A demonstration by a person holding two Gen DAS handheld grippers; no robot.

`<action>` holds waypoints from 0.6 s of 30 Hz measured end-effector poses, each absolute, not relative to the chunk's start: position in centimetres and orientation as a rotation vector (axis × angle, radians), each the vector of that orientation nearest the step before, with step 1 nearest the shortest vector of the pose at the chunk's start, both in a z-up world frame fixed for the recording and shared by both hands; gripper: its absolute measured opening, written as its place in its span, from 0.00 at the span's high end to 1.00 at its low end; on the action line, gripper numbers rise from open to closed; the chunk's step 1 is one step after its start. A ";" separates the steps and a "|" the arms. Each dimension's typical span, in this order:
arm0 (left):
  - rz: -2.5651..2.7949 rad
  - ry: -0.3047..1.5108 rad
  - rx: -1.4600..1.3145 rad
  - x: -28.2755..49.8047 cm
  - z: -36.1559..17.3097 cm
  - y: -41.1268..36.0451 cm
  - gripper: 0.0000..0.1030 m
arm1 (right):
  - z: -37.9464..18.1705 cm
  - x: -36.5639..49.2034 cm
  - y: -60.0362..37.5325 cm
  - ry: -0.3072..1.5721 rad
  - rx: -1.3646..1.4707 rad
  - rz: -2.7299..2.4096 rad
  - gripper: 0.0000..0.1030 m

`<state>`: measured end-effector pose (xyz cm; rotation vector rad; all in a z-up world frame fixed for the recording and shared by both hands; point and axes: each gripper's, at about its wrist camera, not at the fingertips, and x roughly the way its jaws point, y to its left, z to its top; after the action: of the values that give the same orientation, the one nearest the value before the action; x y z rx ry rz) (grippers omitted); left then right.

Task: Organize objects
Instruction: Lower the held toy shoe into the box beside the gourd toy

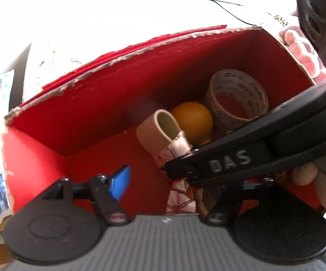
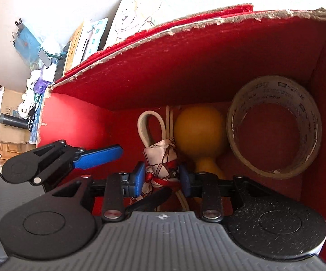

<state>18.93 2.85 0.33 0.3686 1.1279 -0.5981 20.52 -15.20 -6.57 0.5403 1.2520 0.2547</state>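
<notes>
Right at my fingertips, my right gripper (image 2: 162,179) pinches a cream strap loop (image 2: 150,127) bundled in patterned pink-and-red cloth, low inside the red box (image 2: 185,67). Beyond sit an orange gourd-shaped ball (image 2: 200,131) and tape roll (image 2: 273,126).

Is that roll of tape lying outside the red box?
No, the tape roll sits inside the red box, in its corner beside the orange gourd-shaped object.

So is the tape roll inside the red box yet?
Inside. The tape roll rests on the red box's floor in the corner, beside the orange gourd-shaped object.
</notes>
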 end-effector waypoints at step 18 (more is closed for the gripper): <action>-0.499 1.146 0.388 19.5 -0.1 3.2 0.26 | -6.4 19.3 -17.3 1.194 0.586 0.216 0.71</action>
<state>19.49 3.23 -0.06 0.3883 1.1461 -0.4990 19.29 -17.32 -6.43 0.5857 1.1939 0.2161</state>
